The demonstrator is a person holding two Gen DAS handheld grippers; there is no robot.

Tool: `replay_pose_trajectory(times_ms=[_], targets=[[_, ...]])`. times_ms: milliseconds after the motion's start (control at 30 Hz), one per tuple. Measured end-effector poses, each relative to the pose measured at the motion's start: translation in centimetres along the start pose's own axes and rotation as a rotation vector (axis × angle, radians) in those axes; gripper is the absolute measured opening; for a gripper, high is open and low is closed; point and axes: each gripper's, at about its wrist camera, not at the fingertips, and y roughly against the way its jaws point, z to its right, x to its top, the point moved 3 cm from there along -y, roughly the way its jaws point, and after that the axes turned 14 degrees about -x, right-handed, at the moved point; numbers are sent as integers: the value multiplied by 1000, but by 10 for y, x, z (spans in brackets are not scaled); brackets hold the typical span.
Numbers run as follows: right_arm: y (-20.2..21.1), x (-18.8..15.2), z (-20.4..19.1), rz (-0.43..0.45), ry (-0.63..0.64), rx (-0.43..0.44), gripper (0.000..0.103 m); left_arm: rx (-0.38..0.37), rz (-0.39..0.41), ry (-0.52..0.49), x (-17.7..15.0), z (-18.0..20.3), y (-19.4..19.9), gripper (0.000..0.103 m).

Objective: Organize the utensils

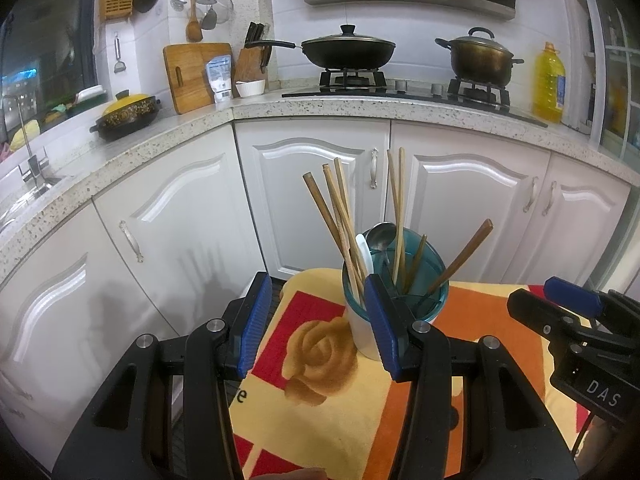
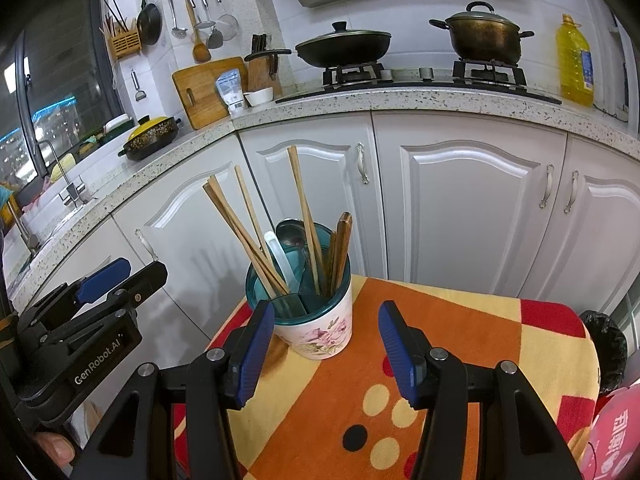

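A white flowered cup with a teal plastic insert [image 2: 316, 316] [image 1: 394, 296] stands on a small table under a red, orange and yellow towel [image 2: 440, 344] [image 1: 320, 392]. In it stand several wooden chopsticks [image 2: 240, 232] [image 1: 334, 216], a metal spoon [image 2: 292, 234] [image 1: 380, 236] and a white spoon [image 2: 280, 256] [image 1: 365, 252]. My left gripper [image 1: 316, 328] is open and empty, its right finger in front of the cup's left side. My right gripper [image 2: 326, 348] is open and empty just before the cup. Each gripper shows at the edge of the other's view.
White cabinet doors [image 2: 460, 200] stand right behind the table under a speckled counter [image 1: 304, 104]. On the counter are a wok [image 1: 348, 50], a pot [image 1: 478, 58], an oil bottle [image 1: 549, 84] and a cutting board [image 1: 192, 74]. A sink [image 1: 28, 184] lies far left.
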Motion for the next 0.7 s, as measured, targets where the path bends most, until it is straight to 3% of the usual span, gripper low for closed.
replay_pose_trajectory(times_ms=[700], targets=[[-5,-3,4,-14,4,4,53,-6,5,11,2,2,3,47]])
